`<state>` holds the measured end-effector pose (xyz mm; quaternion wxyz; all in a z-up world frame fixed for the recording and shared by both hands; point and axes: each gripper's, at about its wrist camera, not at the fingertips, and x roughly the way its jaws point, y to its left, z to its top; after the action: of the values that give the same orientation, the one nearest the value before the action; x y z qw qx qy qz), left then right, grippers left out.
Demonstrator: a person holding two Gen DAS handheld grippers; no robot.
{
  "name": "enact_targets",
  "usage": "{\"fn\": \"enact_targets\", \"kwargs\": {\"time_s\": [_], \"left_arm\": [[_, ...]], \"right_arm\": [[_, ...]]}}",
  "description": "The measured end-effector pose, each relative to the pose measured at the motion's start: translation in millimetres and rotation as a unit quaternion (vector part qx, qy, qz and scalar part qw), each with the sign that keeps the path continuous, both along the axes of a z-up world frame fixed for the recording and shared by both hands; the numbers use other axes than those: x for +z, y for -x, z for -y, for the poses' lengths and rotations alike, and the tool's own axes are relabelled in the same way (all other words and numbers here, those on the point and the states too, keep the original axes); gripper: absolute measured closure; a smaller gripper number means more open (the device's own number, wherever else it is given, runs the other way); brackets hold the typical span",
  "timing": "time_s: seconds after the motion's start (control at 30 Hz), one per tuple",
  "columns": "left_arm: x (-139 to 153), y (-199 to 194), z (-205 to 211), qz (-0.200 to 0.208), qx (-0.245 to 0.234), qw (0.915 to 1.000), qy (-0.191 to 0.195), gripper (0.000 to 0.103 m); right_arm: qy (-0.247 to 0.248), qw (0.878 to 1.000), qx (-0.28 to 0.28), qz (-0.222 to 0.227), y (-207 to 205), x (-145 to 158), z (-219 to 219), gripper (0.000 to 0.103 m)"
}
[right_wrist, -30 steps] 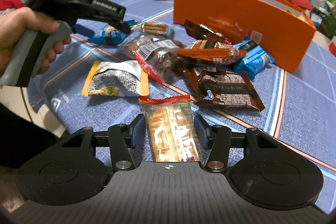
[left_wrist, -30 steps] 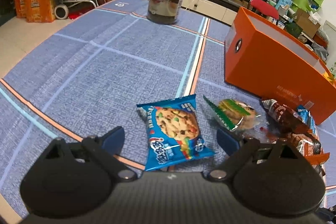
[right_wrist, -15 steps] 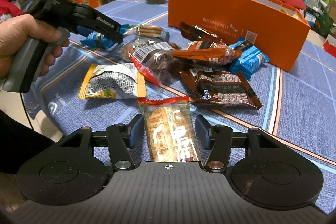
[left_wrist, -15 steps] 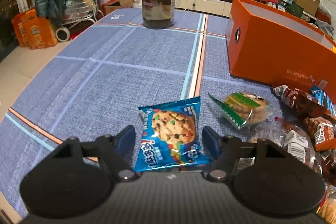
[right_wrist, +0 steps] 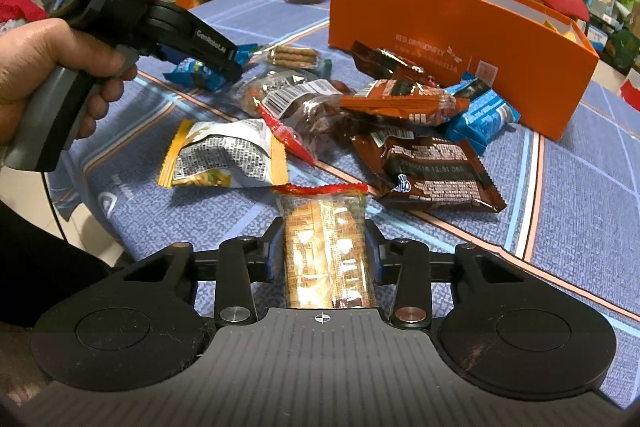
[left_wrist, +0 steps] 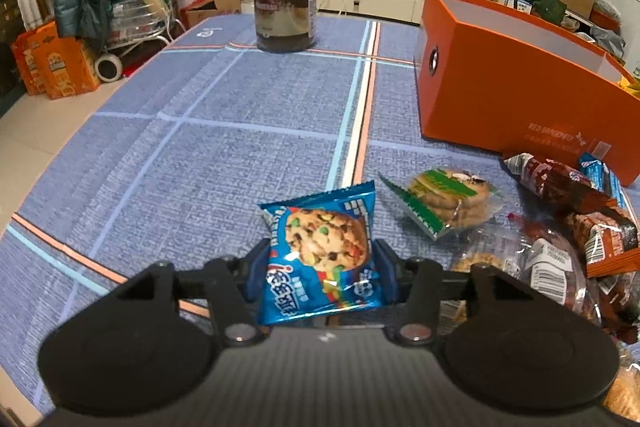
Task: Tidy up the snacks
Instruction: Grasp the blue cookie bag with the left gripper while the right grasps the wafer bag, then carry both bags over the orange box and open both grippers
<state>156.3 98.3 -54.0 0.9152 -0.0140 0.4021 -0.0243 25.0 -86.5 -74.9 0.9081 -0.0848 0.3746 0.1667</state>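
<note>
Left wrist view: left gripper [left_wrist: 320, 267] jaws closing on blue foil cookie packet [left_wrist: 320, 251] over blue checked tablecloth [left_wrist: 200, 147]. Right gripper [right_wrist: 324, 247] clamped on clear red-edged biscuit packet [right_wrist: 326, 239], near open orange cardboard box [right_wrist: 460, 27].

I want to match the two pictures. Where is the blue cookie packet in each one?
Left wrist view: the blue cookie packet sits bottom centre, between the closing jaws of the left hand-held gripper.
Right wrist view: it is far left, partly hidden under that same hand-held gripper.
Shared landmark: the orange box stands behind the snacks in both views.
</note>
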Motion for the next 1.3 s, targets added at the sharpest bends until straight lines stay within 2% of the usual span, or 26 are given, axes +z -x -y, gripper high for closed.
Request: {"fn": "enact_targets", "kwargs": {"time_s": [0.13,0.67,1.3], "left_arm": [[3.0,2.1,1.3,0.002,-0.004,1.0000,0.003,0.052],[9.3,7.8,7.1,0.018,-0.007,0.9990,-0.041,0.052],[25.7,16.9,1.0,0.038,-0.005,0.9980,-0.049,0.052]], "right_arm": [[0.004,1.000,0.003,0.002,0.3,0.2,-0.5,0.081],[0.010,1.000,0.010,0.005,1.5,1.5,-0.4,0.081],[0.030,0.999,0.018,0.025,7.3,9.3,-10.7,0.081]]}}
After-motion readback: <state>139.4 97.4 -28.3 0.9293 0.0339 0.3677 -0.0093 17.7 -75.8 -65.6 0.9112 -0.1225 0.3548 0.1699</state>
